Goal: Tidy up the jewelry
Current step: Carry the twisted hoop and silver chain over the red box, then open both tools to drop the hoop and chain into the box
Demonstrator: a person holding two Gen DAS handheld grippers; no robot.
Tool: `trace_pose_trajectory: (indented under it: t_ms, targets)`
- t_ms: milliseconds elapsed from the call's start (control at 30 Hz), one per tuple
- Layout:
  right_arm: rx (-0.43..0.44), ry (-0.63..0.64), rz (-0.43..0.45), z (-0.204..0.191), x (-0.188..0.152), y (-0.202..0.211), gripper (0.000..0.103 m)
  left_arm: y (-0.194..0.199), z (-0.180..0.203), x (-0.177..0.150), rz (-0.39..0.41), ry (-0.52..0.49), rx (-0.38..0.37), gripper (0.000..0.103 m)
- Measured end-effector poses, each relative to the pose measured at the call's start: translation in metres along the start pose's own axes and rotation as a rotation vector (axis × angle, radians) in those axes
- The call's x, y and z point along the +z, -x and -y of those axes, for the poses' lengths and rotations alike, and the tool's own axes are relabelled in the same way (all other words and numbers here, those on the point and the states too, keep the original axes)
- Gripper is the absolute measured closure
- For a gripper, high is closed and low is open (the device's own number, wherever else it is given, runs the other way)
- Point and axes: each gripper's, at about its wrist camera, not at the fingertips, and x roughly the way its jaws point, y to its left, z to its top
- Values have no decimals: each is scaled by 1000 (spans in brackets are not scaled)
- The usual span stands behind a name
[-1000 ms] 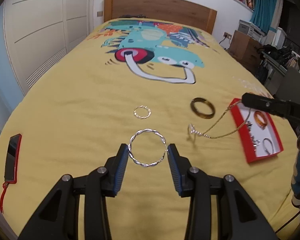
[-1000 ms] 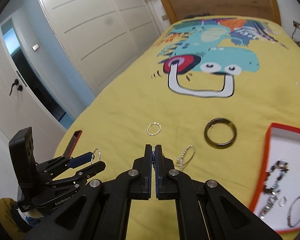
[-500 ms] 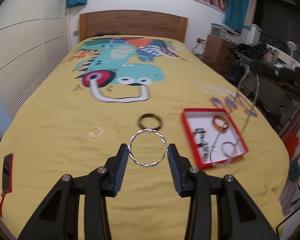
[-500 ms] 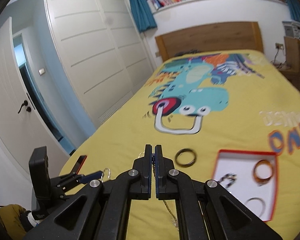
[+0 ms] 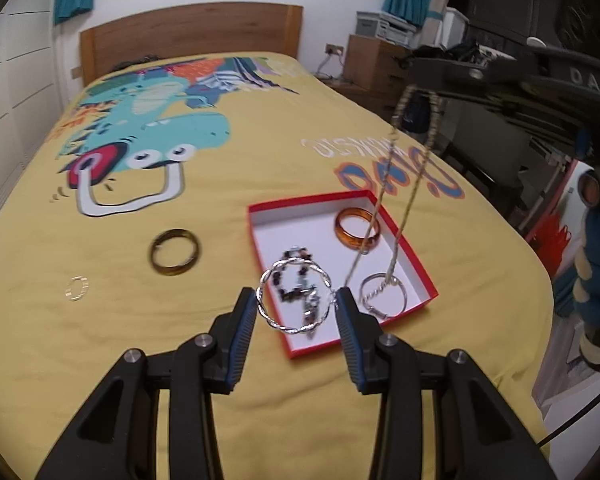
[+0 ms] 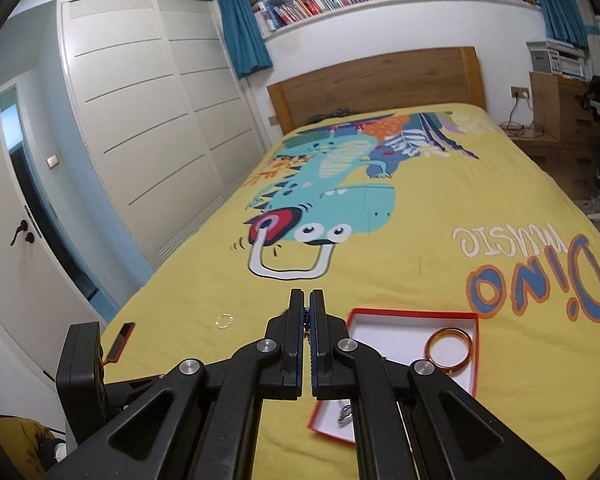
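Two tools grip jewelry above the red box (image 5: 384, 216): left tool (image 5: 296, 307) clamps the stiff, light twisted bangle (image 5: 295, 298) at its sides; right tool (image 6: 306, 334) pinches the limp chain (image 5: 404, 184), which sways easily.

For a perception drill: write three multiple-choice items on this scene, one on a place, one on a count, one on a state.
1. Where does the orange bangle lie?
A. in the red box
B. on the yellow bedspread
C. on the phone

2. How many pieces lie loose on the bedspread, outside the box?
A. none
B. two
C. five

3. What is the right gripper doing?
A. hanging open
B. shut on the chain necklace
C. shut on the orange bangle

Key: 1 A, it rests on the box's white floor. 2 B, the dark bangle and small thin ring. 3 B, the necklace dangles from its closed fingers over the box.
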Motion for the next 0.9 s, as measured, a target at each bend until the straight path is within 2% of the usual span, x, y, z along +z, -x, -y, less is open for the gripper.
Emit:
trace_pose_trajectory:
  t_ms: [400,600,900]
  targets:
    - [6,-3,-51,48,13,-71,101,-84,26,12,-97,-28,-61,65]
    - [-6,-52,-118,86,-9,-102,100,-122,36,8,-157,-35,-70,65]
    - [-43,-132,-179,140,-37,-118,100,-170,52,10,-215,-56,-64,65]
